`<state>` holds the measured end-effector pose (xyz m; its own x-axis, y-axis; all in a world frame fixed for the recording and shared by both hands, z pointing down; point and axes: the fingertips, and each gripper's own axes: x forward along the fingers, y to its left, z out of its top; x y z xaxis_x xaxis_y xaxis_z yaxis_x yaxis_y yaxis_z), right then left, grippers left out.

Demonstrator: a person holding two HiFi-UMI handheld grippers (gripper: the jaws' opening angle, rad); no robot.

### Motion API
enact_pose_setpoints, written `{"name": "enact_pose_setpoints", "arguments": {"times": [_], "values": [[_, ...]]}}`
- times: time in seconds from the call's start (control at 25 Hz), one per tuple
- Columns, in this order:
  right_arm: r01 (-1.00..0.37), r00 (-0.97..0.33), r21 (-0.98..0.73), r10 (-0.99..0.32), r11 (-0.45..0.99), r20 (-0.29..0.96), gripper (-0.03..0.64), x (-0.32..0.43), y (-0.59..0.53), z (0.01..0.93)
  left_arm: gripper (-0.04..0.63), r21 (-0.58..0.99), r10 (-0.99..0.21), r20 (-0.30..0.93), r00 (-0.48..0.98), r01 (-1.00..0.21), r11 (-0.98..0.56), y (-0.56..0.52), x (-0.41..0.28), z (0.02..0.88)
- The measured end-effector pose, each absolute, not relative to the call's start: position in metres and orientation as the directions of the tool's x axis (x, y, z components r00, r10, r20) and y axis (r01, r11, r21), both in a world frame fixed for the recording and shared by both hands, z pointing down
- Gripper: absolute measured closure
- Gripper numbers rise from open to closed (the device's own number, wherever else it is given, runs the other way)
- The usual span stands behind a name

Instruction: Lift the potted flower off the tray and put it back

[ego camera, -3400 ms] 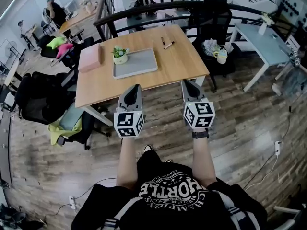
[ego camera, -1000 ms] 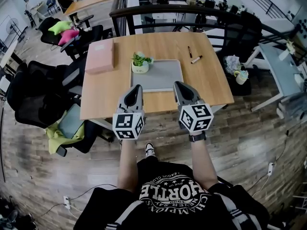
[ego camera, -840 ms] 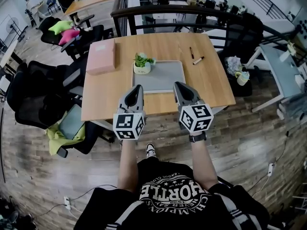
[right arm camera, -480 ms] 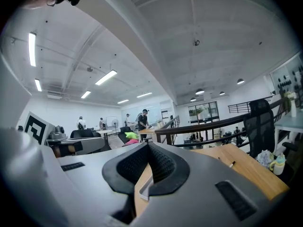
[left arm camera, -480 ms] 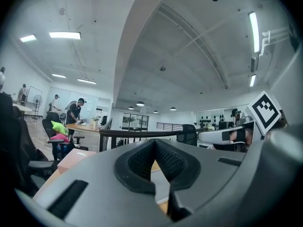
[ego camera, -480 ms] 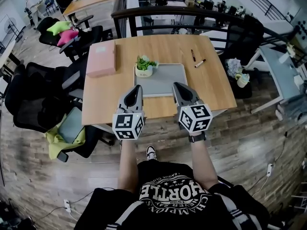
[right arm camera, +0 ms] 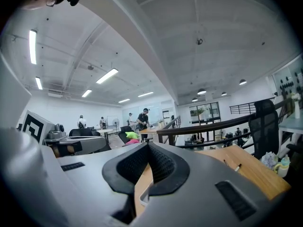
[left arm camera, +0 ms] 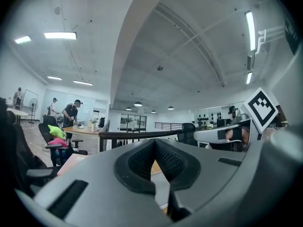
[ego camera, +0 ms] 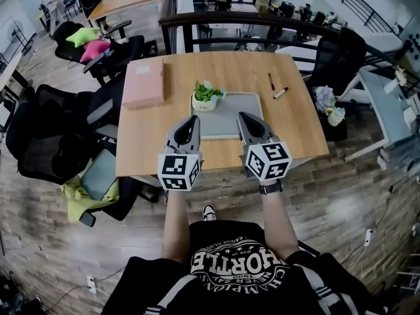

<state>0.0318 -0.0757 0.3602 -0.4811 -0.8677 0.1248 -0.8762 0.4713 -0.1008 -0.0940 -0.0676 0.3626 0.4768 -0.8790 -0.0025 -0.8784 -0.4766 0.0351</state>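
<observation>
Item: potted flower point(ego camera: 205, 97), a small white pot with green leaves, stood upright at the far left corner of a grey tray point(ego camera: 231, 113), leaving most of the tray bare. The tray lay near the middle of a wooden counter point(ego camera: 298, 126). A pink box point(ego camera: 144, 84) lay toward the far left corner and two pens point(ego camera: 276, 87) toward the far right, both well clear of the tray. Left gripper point(ego camera: 190, 121) and right gripper point(ego camera: 247, 119) were held level, side by side over the counter's near edge and short of the pot. The fingers point(left arm camera: 168, 161) of each were pressed together with nothing between them, probably because no grasp had begun. The pot had not yet been lifted. The left gripper was the nearer to it.
</observation>
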Motion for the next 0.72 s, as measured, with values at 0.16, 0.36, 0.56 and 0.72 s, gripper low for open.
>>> {"name": "enact_pose_setpoints", "arguments": {"times": [0.16,0.36,0.56,0.72], "values": [[-0.873,-0.486,-0.100,-0.866,0.477,0.119,0.597,0.021,-0.087,0.361,0.577,0.016,-0.878,-0.006,0.479,-0.877,-0.479,-0.076,-0.101,0.362],[-0.865,-0.501,-0.096,-0.858,0.492,0.117,0.597,0.007,-0.094,0.365,0.577,-0.002,-0.876,-0.004,0.483,-0.876,-0.483,-0.084,-0.106,0.364],[-0.867,-0.498,-0.099,-0.858,0.488,0.126,0.597,0.008,-0.096,0.372,0.577,0.004,-0.875,0.007,0.484,-0.875,-0.483,-0.085,-0.107,0.372],[-0.870,-0.492,-0.107,-0.860,0.482,0.132,0.597,0.013,-0.098,0.377,0.577,0.017,-0.874,0.022,0.486,-0.874,-0.486,-0.088,-0.105,0.379]]}}
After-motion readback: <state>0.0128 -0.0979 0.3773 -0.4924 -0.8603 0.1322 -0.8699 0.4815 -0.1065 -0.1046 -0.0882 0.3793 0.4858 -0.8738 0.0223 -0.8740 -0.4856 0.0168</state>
